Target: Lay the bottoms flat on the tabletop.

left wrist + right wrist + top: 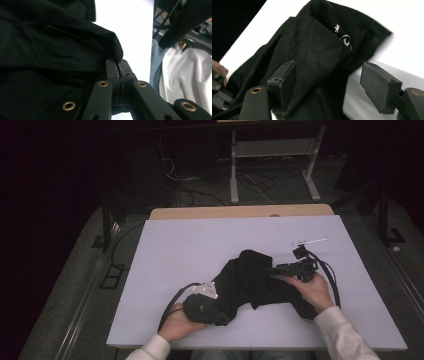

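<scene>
The black garment (pixel 255 280) lies crumpled on the white table (pixel 170 250); the left gripper (pixel 212 312) is clamped on its edge; the right gripper (pixel 275 270) holds its jaws apart over the cloth, gripping nothing

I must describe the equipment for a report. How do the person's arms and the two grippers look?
Both arms wear white sleeves. The left gripper and right gripper are black, each trailing a black cable. The left carries a grey three-cornered plate. Their fingers are flat dark pads on arms with brass rivets.
</scene>
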Motion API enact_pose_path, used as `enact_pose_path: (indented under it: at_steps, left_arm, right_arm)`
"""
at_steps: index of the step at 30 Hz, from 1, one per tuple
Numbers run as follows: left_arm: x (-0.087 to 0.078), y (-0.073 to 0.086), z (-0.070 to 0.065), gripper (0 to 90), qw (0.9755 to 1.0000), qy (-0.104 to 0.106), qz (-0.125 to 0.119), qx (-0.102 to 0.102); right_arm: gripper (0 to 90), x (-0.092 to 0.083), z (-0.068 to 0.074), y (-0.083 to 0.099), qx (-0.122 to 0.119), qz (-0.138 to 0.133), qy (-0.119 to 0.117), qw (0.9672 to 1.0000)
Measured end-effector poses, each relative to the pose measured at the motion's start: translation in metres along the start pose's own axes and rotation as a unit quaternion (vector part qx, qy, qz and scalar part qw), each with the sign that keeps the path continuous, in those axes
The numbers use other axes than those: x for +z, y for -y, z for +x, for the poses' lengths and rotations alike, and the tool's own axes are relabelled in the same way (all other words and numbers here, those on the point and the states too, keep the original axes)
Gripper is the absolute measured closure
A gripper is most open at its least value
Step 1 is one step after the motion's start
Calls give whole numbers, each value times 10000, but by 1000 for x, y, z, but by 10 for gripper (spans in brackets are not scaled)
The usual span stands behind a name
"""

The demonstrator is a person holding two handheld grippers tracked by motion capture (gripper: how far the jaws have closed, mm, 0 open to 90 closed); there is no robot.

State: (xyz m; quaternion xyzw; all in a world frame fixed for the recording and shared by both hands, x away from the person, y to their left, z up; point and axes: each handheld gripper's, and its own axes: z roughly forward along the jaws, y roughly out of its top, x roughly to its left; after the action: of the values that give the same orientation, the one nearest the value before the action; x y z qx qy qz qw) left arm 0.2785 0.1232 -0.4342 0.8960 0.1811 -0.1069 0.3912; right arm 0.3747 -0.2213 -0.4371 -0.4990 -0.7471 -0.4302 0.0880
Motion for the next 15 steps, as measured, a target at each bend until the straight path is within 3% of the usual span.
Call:
enact_pose_path:
  at_steps: [3, 5, 8, 11, 15]
  left_arm:
    - [-5, 1, 3, 879, 9999, -105, -43, -30]
    - [-12, 1, 4, 879, 9996, -215, -163, -60]
    - [-28, -1, 8, 879, 9977, -447, -495, -149]
    - [-46, -1, 14, 880, 9930, -681, -915, -322]
    - [-67, 1, 15, 880, 9877, -886, -1245, -318]
  right_arm:
    - [682, 15, -4, -12, 176, 27, -282, 9994]
    - [831, 16, -1, -24, 111, 25, -249, 9996]
    - [856, 5, 10, -50, -96, -68, 107, 9999]
    - [859, -13, 24, -79, -349, -294, 355, 9983]
    - [861, -36, 43, -109, -650, -604, 578, 9944]
